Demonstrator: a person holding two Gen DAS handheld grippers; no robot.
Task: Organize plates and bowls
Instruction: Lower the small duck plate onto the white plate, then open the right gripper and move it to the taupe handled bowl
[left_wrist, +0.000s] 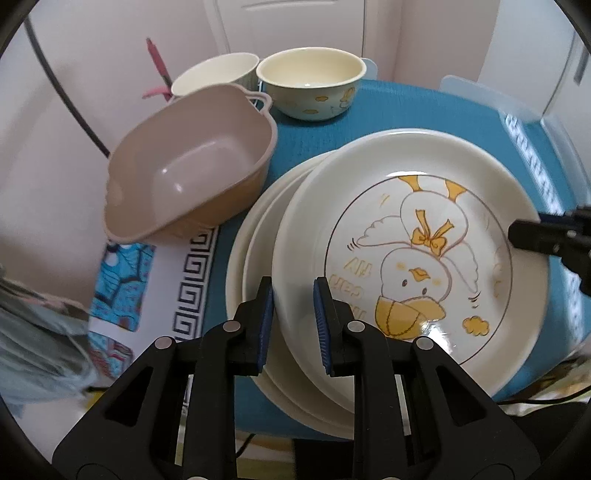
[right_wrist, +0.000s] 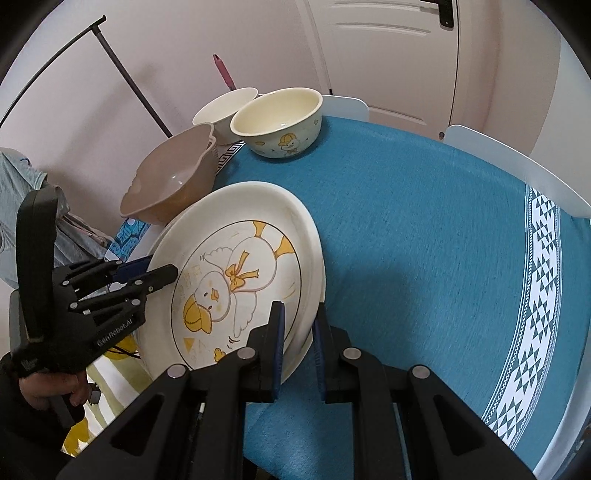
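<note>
On the blue-clothed bench (right_wrist: 424, 229), two hand-held grippers are gripping the top duck plate (left_wrist: 406, 251) by opposite rims.

Left hand-held gripper (left_wrist: 293, 295) is pinching the plate's near rim between its blue pads; right hand-held gripper (right_wrist: 298, 325) is pinching the opposite rim, jaws nearly pressed together. That plate is lying on a stack of plates (left_wrist: 255, 266), seemingly tilted, though the fisheye makes this hard to judge. Beside the stack, a tan bowl (left_wrist: 192, 166) is sitting, with a duck bowl (left_wrist: 310, 85) and a white bowl (left_wrist: 214, 74) behind it.
</note>
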